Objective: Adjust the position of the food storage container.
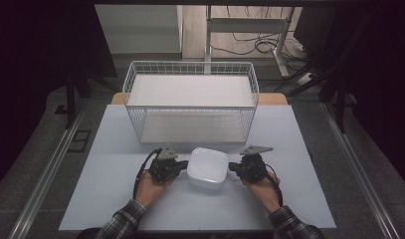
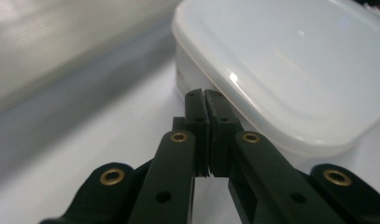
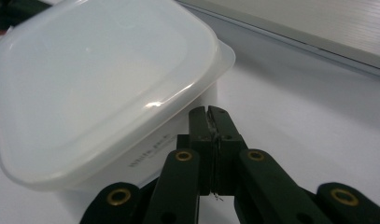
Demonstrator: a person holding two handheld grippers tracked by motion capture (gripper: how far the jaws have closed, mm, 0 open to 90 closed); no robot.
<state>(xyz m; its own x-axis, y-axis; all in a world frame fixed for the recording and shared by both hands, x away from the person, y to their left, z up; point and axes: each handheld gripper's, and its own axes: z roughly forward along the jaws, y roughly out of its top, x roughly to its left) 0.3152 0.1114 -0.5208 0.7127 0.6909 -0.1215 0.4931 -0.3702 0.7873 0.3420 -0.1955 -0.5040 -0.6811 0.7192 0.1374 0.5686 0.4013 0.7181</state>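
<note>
White lidded box [image 1: 207, 168] on worktop [image 1: 115, 199], wire basket [image 1: 190, 102] at 12 o'clock. Left gripper [image 1: 182, 166], right gripper [image 1: 233, 168] flank box, fingers pressed together, holding nothing. Box seems not yet lifted.

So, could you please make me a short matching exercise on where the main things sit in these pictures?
Things:
1. left gripper
2. right gripper
3. wire basket
4. white lidded container

Places or states:
A. at the table's far edge
B. between the two grippers
C. shut, at the container's left side
D. shut, at the container's right side

Pairs: 1-C, 2-D, 3-A, 4-B
</note>
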